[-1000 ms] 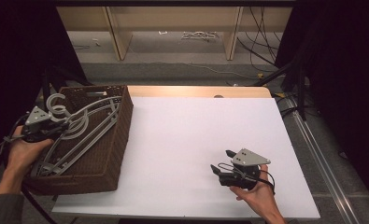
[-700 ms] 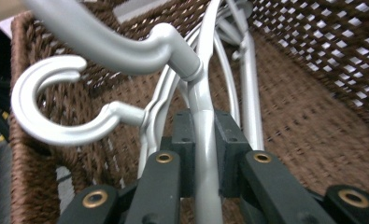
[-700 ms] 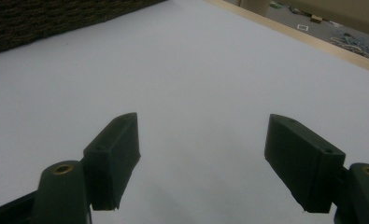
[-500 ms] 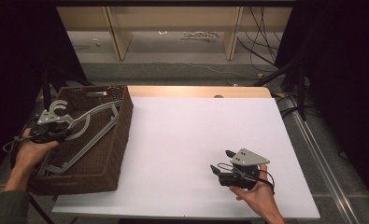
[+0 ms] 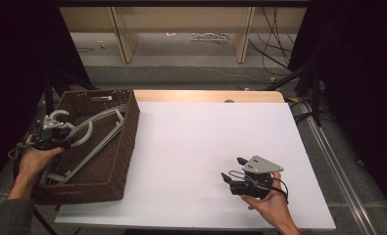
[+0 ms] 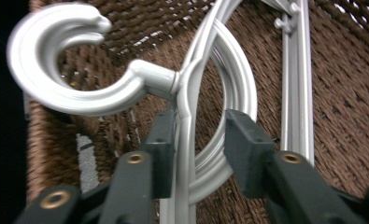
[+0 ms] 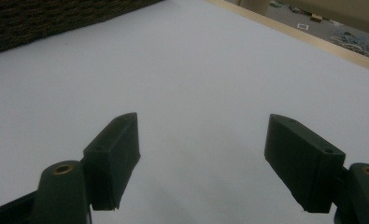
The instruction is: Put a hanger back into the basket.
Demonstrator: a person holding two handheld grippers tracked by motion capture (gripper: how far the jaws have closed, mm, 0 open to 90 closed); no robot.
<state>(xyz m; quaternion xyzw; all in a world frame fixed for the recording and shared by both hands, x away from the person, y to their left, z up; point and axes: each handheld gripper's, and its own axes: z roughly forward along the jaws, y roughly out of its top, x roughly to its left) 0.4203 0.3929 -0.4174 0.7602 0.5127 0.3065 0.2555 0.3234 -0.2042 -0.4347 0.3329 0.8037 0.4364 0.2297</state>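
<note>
My left gripper (image 6: 198,140) has just been opening — a silver hanger (image 6: 187,93) sits between its parted jaws, touching one pad, over the basket (image 5: 127,142). My right gripper (image 5: 232,177) rests jaws apart on the bare white table (image 5: 191,147) — open room all round.

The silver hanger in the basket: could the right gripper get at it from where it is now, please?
Probably not without moving. The right gripper rests open on the white table, well apart from the hanger in the wicker basket, whose wall stands between. The left gripper straddles the hanger already.
</note>
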